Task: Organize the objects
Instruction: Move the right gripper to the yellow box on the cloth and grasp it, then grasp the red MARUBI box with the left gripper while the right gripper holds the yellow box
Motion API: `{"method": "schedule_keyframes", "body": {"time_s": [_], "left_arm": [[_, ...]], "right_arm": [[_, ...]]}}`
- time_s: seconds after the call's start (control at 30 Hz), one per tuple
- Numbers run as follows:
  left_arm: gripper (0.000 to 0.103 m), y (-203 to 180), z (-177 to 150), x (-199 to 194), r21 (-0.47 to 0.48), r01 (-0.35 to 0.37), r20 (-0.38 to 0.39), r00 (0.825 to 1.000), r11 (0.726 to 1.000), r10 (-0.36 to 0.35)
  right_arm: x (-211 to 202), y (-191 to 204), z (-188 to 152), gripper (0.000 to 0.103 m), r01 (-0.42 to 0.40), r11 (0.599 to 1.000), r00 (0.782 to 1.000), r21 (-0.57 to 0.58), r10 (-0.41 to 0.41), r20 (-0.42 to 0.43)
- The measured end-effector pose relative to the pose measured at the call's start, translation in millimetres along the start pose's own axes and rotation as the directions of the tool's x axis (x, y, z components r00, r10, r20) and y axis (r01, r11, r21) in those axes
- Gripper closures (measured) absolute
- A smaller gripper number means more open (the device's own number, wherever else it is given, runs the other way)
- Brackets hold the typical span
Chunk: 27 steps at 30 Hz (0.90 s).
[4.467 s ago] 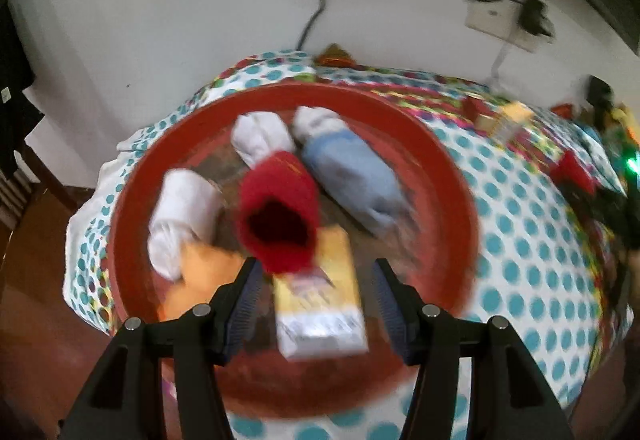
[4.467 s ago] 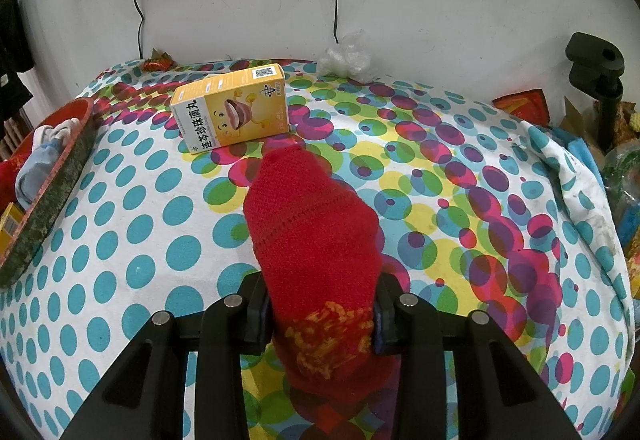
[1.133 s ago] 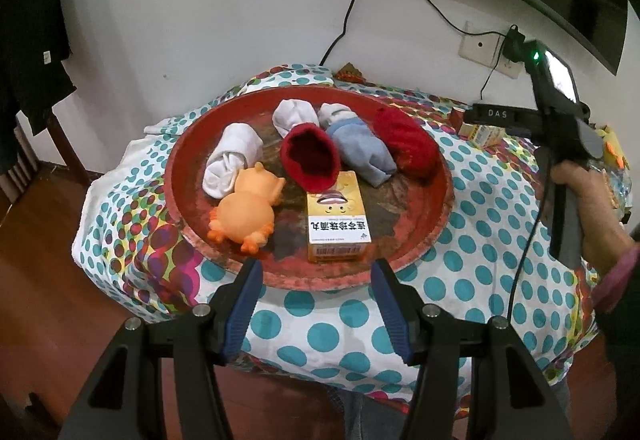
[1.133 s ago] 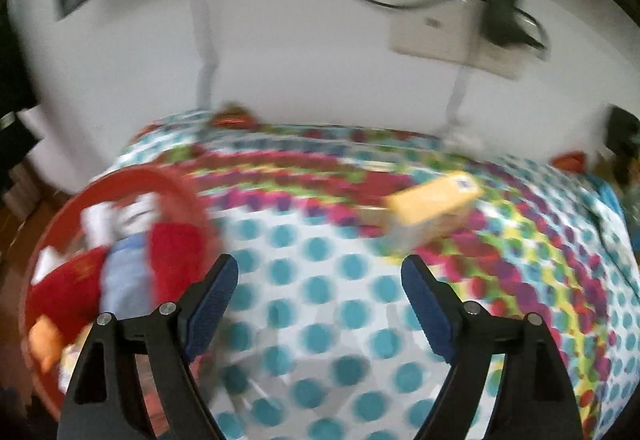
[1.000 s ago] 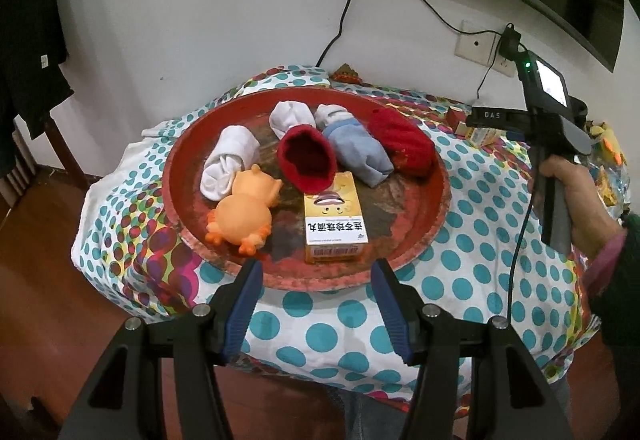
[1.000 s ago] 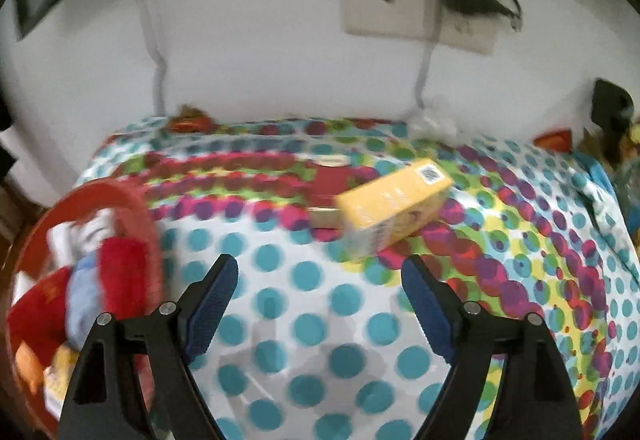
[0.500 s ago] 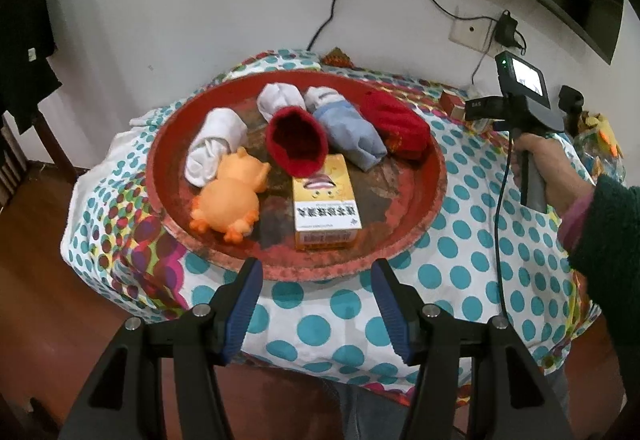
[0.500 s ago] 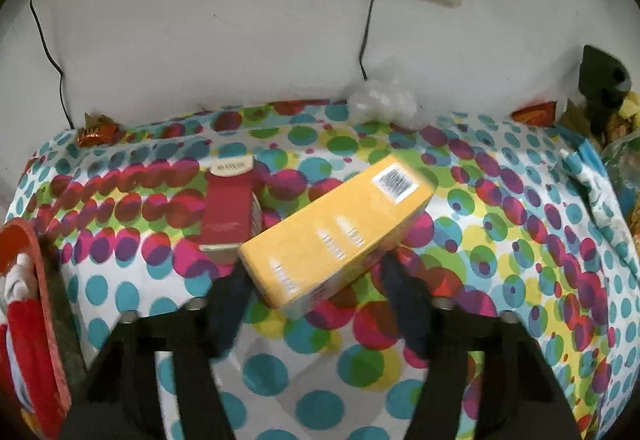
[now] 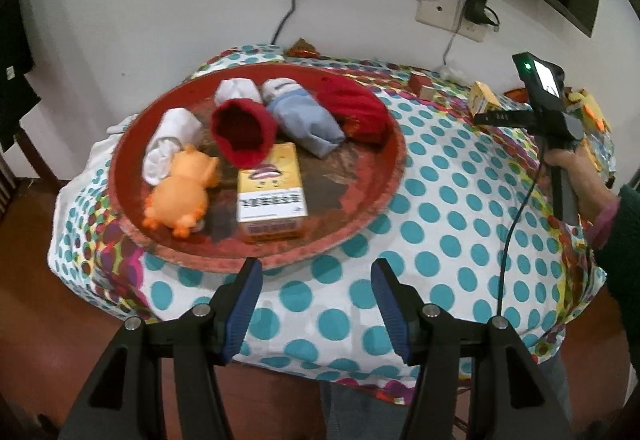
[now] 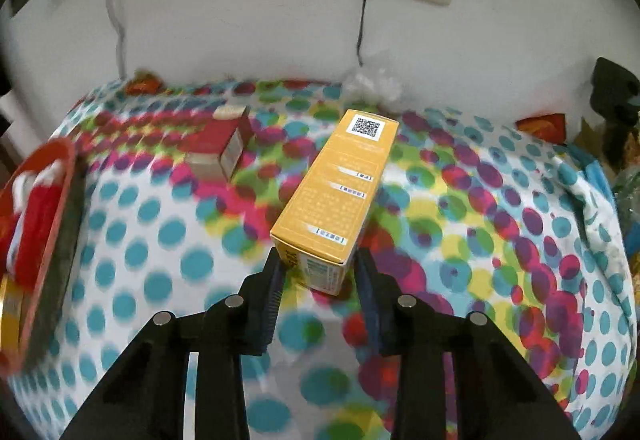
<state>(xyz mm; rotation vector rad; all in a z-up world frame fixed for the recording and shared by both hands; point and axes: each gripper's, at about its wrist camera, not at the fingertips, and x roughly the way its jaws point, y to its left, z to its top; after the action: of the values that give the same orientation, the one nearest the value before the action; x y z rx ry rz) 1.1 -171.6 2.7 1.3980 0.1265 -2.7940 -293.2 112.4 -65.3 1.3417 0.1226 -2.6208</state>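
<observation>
The right gripper (image 10: 318, 272) is closing, its jaws pressed on the near end of a yellow box (image 10: 336, 196) lying on the dotted cloth (image 10: 480, 240). A red box (image 10: 222, 146) lies just beside it. The left gripper (image 9: 316, 304) is held spread and empty before the red tray (image 9: 360, 212), where socks (image 9: 244, 130), a toy (image 9: 180, 192) and a second box (image 9: 270, 192) are kept.

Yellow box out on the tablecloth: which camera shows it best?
The right wrist view: the yellow box fills the centre, its near end between the closing right gripper fingers. The left wrist view shows it small, far off.
</observation>
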Motion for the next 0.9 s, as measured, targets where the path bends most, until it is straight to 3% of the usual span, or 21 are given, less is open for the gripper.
{"method": "schedule_keyframes", "body": {"time_s": [0.23,0.3,0.37,0.53,0.6,0.63,0.67,0.9], "left_arm": [[0.045,-35,32,4,0.048,0.031,0.036,0.999,0.998,-0.032],[0.045,-48,49,7,0.062,0.051,0.048,0.997,0.997,-0.054],[0.045,-61,66,11,0.079,0.087,0.065,0.994,0.993,-0.092],[0.045,-90,108,42,0.111,0.114,0.042,0.992,0.987,-0.119],[0.045,-98,123,56,0.103,0.154,0.027,0.987,0.983,-0.158],[0.045,-102,133,64,0.091,0.171,0.021,0.985,0.981,-0.173],[0.045,-105,140,71,0.082,0.182,0.019,0.983,0.98,-0.184],[0.045,-135,189,134,0.03,0.231,-0.026,0.973,0.972,-0.231]], "right_arm": [[-6,-24,-16,0.068,-0.048,0.999,0.999,0.008,0.048,0.002],[-6,-27,-15,0.062,-0.033,0.999,0.999,0.018,0.033,0.006],[-5,-29,-14,0.043,-0.024,0.999,1.0,0.042,0.024,0.015],[-4,-36,-8,0.04,-0.051,0.989,0.998,0.142,0.045,0.043],[1,-37,-6,0.051,-0.043,0.989,0.999,0.139,0.039,0.036],[2,-37,-6,0.066,-0.043,0.991,0.999,0.129,0.039,0.035],[3,-38,-5,0.073,-0.049,0.992,0.998,0.116,0.046,0.033],[-9,-48,-17,0.075,-0.003,1.0,0.998,-0.025,0.004,0.059]]}}
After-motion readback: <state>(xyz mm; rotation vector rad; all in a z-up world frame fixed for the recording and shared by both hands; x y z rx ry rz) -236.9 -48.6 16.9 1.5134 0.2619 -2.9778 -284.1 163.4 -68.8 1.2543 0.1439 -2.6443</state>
